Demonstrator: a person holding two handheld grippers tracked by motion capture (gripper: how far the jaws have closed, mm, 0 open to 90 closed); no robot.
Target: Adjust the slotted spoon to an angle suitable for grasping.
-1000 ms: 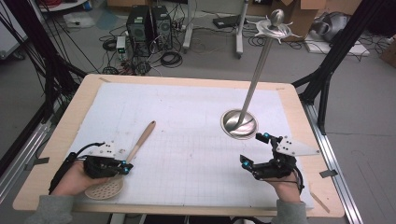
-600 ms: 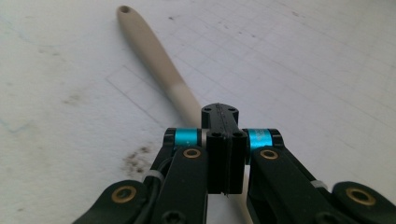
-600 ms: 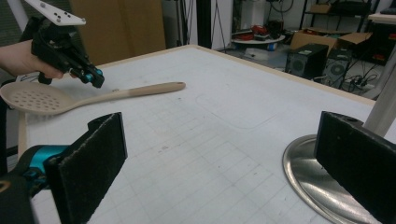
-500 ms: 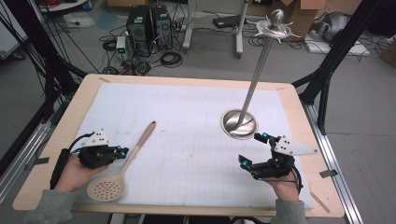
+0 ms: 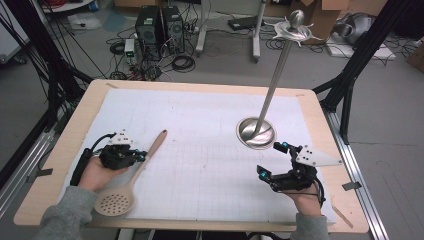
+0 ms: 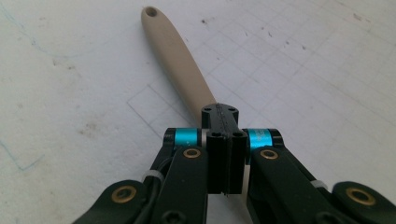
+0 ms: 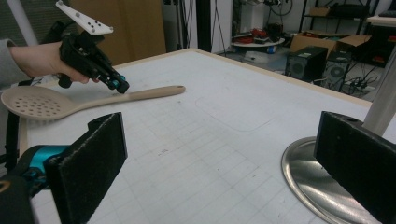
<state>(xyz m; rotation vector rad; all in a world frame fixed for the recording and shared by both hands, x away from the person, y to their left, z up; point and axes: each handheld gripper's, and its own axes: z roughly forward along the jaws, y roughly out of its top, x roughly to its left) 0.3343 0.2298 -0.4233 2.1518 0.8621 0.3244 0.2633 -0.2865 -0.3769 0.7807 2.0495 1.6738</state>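
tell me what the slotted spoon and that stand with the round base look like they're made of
Slotted spoon: likely matte plastic or silicone, perhaps wood; even beige with no grain showing. Stand: metal, probably polished or brushed steel; its round base is silvery and mirrors light, and the pole looks the same.

One slotted spoon (image 5: 131, 185), one metal stand (image 5: 265, 109), two hand-held grippers: left (image 5: 141, 157), right (image 5: 270, 161)

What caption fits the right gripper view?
Open right gripper near stand base; left gripper at spoon.
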